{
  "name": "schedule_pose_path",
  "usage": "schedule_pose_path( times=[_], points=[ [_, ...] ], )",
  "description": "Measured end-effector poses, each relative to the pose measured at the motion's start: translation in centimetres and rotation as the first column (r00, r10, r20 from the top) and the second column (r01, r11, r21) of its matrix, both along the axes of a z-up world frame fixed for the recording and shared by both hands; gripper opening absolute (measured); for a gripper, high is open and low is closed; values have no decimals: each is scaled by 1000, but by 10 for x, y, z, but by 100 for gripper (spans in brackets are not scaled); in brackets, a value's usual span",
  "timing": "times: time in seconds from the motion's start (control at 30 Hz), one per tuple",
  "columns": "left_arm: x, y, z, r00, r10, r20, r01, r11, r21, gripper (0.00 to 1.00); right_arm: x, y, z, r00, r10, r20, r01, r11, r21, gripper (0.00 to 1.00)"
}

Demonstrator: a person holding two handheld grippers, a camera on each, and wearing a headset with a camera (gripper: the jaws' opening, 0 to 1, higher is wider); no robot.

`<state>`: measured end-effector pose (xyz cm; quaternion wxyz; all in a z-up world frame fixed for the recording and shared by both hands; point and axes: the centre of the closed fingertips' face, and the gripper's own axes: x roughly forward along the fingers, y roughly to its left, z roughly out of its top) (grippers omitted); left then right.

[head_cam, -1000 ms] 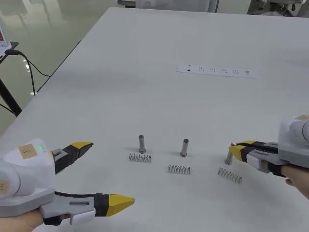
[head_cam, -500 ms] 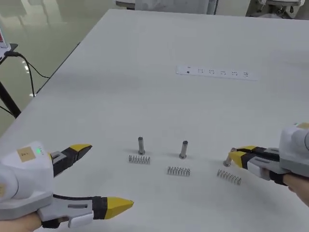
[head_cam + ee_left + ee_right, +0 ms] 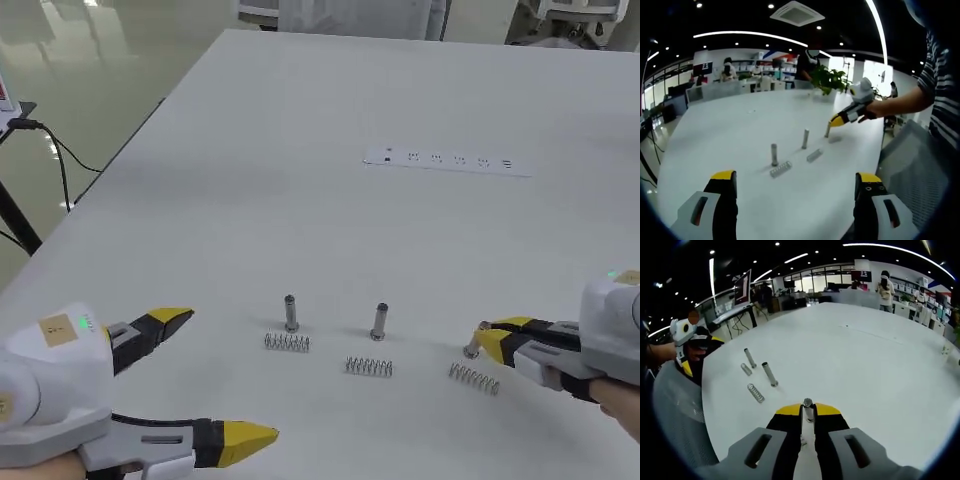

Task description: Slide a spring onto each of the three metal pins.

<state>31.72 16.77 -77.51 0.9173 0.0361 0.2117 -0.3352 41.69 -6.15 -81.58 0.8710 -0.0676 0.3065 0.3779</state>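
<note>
Head view: over the last second the right gripper (image 3: pixel 492 338) has barely shifted, its tips at the right pin (image 3: pixel 471 349), with that pin's spring (image 3: pixel 474 378) loose on the table (image 3: pixel 300 150) just beside.

Left gripper view: the left gripper (image 3: pixel 795 176) gapes wide, holding nothing. The left pin (image 3: pixel 774 154) and middle pin (image 3: pixel 805 138) stand bare.

Right gripper view: the jaws are pinched on the right pin (image 3: pixel 807 403). I'd judge no spring is fitted yet.
</note>
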Motion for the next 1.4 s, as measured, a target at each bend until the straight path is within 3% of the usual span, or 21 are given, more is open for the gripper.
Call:
schedule_pose_path(
  times=[1.03, 1.4],
  points=[
    [0, 1, 2, 1000, 3, 5, -3, 1000, 2, 96, -1, -4, 11, 999, -26, 24, 25, 1000, 18, 27],
    [1, 2, 2, 1000, 4, 4, -4, 1000, 3, 96, -3, -6, 13, 999, -23, 30, 23, 1000, 20, 28]
  ],
)
